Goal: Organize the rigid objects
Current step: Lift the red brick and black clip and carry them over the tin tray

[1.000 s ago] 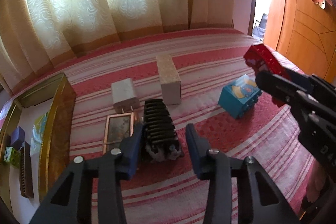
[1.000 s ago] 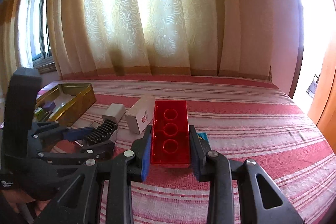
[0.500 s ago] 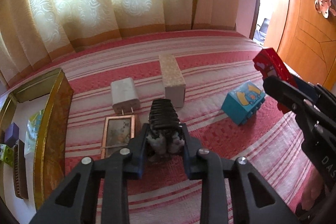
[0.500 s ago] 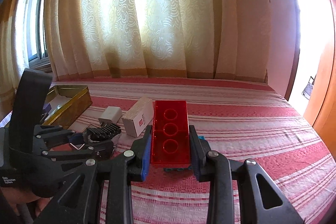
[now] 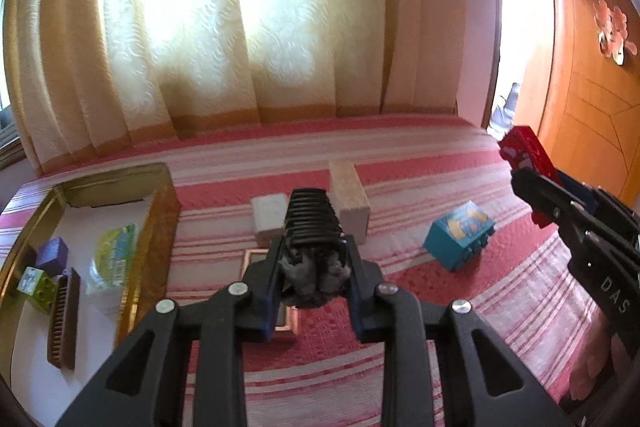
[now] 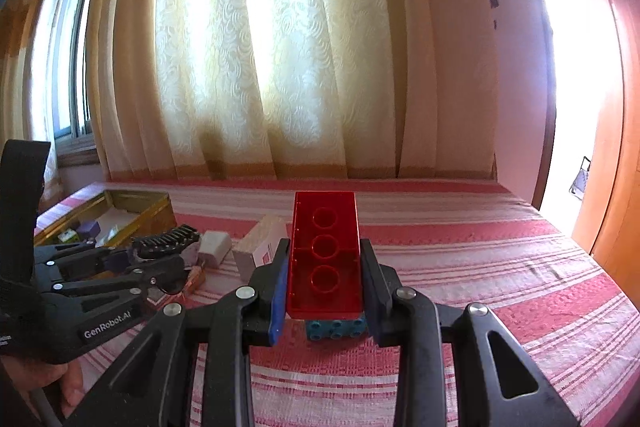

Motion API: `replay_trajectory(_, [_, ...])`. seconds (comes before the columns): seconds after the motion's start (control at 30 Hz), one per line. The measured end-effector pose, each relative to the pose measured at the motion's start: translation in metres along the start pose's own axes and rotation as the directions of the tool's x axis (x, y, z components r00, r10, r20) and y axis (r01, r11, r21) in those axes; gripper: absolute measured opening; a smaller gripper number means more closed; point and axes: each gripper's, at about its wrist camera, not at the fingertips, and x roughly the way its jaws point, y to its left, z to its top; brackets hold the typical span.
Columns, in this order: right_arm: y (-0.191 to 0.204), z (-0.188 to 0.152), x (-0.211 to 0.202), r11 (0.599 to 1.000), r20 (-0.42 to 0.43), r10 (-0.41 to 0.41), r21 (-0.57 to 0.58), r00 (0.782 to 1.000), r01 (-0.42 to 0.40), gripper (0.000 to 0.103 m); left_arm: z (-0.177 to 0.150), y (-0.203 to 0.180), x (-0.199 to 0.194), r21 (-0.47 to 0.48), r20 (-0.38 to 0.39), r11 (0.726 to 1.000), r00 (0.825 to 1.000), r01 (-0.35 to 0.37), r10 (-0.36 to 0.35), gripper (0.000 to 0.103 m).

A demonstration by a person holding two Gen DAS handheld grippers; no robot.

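My left gripper (image 5: pixel 314 267) is shut on a black ribbed hair clip (image 5: pixel 314 227) and holds it above the striped bedspread; it also shows in the right wrist view (image 6: pixel 166 241). My right gripper (image 6: pixel 324 283) is shut on a red three-stud brick (image 6: pixel 324 251), held in the air at the right; the brick also shows in the left wrist view (image 5: pixel 526 153). A gold tin (image 5: pixel 150 223) at the left holds a purple block (image 5: pixel 52 251), a green brick (image 5: pixel 34 283), a brown comb (image 5: pixel 62 323) and a green packet (image 5: pixel 112 255).
On the bedspread lie a white charger (image 5: pixel 266 217), a beige box (image 5: pixel 348 197), a copper-framed card (image 5: pixel 252 261) under the left gripper and a teal printed block (image 5: pixel 460 239). Curtains hang behind the bed. A wooden door (image 5: pixel 592 75) stands at the right.
My left gripper closed on the black hair clip and lifted it off the bedspread. My right gripper kept the red brick and rose slightly.
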Motion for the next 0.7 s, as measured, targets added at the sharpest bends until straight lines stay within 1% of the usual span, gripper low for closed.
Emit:
replay_trajectory(0.17, [0.002,0.0,-0.011,1.0,0.065,-0.007,0.002,0.998,0.007,0.034,-0.003,0.004,-0.018,-0.005,0.091,1.0,0.996,-0.016,0.016,0.026])
replay_trajectory(0.23, [0.005,0.001,-0.01,1.0,0.065,-0.009,-0.004,0.998,0.009,0.034,-0.004,0.007,-0.023,-0.007,0.116,1.0,0.993,-0.027,0.027,0.026])
replay_trajectory(0.47, [0.004,0.001,-0.01,1.0,0.066,-0.016,0.003,0.998,0.016,0.034,-0.006,0.013,-0.031,-0.019,0.165,0.999,0.985,-0.049,0.052,0.026])
replay_trajectory(0.7, [0.01,0.001,-0.009,1.0,0.066,-0.006,-0.001,0.998,0.006,0.034,-0.009,0.018,-0.041,-0.033,0.198,0.998,0.979,-0.049,0.055,0.026])
